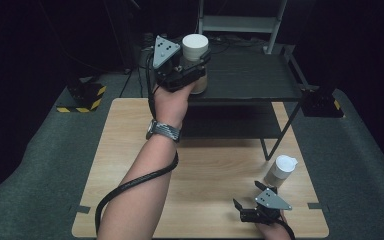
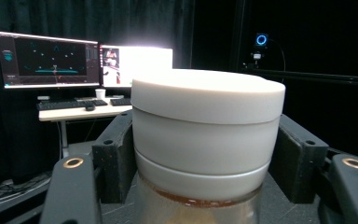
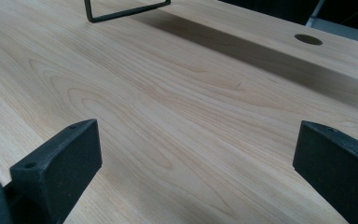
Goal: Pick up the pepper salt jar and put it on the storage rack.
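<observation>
Right gripper (image 1: 254, 207) low on wooden table (image 1: 130, 130), jaws spread wide, nothing between. Small white-lidded jar (image 1: 281, 170) just beyond it. Farther off, left gripper (image 1: 190, 67) raised at black shelf (image 1: 260, 80), clamping large white-lidded jar (image 2: 207, 140).

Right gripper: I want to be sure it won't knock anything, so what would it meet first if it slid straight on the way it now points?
Probably nothing soon. The right gripper, open, points along bare wooden table; the black shelf's foot is the first thing ahead, far off and left of centre, so depth is uncertain.
</observation>
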{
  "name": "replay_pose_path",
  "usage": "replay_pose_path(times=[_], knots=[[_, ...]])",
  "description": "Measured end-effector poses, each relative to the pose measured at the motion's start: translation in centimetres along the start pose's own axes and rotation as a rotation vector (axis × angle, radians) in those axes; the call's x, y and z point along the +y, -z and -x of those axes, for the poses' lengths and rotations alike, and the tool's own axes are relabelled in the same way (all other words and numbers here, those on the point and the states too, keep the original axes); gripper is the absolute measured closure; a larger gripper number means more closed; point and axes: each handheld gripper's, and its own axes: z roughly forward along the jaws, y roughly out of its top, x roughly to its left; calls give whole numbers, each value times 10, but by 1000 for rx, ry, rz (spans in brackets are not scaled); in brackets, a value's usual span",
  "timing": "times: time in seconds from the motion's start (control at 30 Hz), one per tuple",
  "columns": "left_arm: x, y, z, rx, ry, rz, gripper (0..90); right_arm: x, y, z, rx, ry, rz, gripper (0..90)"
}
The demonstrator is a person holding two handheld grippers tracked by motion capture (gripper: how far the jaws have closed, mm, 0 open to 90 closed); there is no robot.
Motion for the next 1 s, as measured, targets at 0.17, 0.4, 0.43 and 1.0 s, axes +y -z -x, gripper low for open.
replay_pose_path(times=[0.17,0.4,0.43,1.0], knots=[[1,0,0,0,-1,-4,334,0,0,0,0,-2,0,2],[4,2,3,12,-15,-12,267,0,0,0,0,-1,0,2],[4,2,4,15,-15,-14,242,0,0,0,0,-1,0,2],[2,21,6,38,14,-25,4,1,0,0,1,6,-3,2]])
